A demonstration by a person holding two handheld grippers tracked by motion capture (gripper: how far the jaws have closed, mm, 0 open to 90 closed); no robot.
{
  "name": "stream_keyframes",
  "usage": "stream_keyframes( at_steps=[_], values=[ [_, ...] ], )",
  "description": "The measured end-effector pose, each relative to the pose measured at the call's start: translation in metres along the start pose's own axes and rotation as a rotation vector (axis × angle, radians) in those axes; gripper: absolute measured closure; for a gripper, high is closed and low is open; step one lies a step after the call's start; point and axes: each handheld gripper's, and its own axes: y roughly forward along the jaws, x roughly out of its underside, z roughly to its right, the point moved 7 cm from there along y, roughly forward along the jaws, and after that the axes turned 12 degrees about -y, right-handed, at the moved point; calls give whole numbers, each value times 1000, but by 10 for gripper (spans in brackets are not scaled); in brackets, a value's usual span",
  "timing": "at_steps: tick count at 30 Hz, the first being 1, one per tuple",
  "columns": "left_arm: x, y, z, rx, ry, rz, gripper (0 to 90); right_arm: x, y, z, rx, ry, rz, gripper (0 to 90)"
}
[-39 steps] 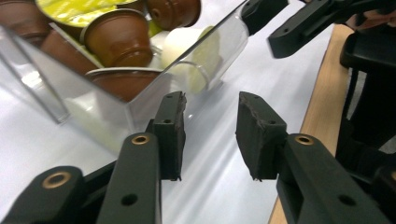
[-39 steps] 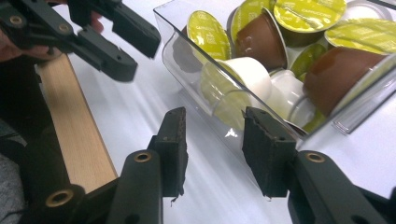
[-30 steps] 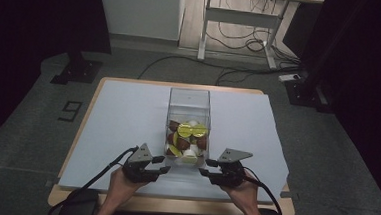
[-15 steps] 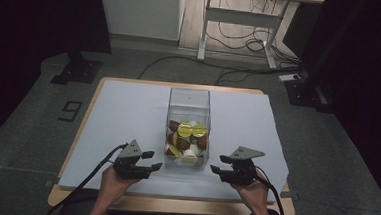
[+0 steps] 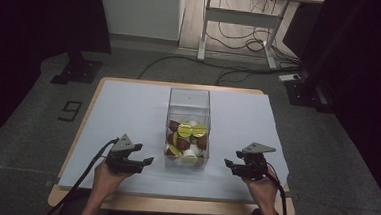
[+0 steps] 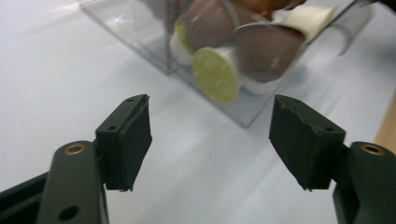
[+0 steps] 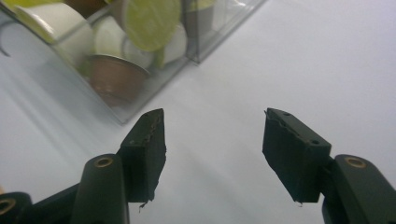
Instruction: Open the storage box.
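Note:
A clear plastic box [image 5: 189, 110] stands in the middle of the white-covered table [image 5: 128, 108], holding several brown, white and lime-lidded coffee capsules [image 5: 186, 137]. To its left, near the front edge, my left gripper [image 5: 145, 162] is open and empty, jaws pointing toward the box. My right gripper [image 5: 230, 166] is open and empty on the box's right. The left gripper view has its open gripper [image 6: 210, 135] just short of the box corner [image 6: 243, 116], a lime-lidded capsule [image 6: 215, 74] behind the wall. The right gripper view has its open gripper [image 7: 212, 135] below the box [image 7: 121, 109].
Black cables trail from both grippers over the table's front edge [image 5: 172, 205]. Beyond the table lie a dark floor, a black stand base [image 5: 75, 70] at the left and a desk frame with cables [image 5: 237, 40] at the back.
Both grippers have drawn back from the box's front corners and moved outward, the left one to the left and the right one to the right. The box and its capsules have stayed put.

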Motion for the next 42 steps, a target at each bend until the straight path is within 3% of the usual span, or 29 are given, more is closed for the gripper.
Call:
stream_keyframes(
  at_steps=[12,16,17,20,28,30,38,42],
  values=[
    [15,7,-34,-86,-54,-56,144,17,17,17,56,15,-80,306],
    [22,9,-43,-112,-68,-80,119,23,27,19,65,14,-122,240],
    [23,9,-45,-119,-67,-86,96,26,32,19,58,8,-141,186],
    [26,10,-47,-137,-63,-101,80,29,36,19,56,4,-152,161],
    [37,19,-53,-178,-51,-158,37,37,44,18,7,15,-132,130],
    [41,23,-55,-197,-40,-180,39,43,46,18,1,-2,-136,123],
    [41,23,-57,-196,-40,-169,47,48,45,16,21,-9,-57,123],
    [41,23,-57,-196,-41,-169,46,48,45,16,21,-9,-58,121]
  ],
)
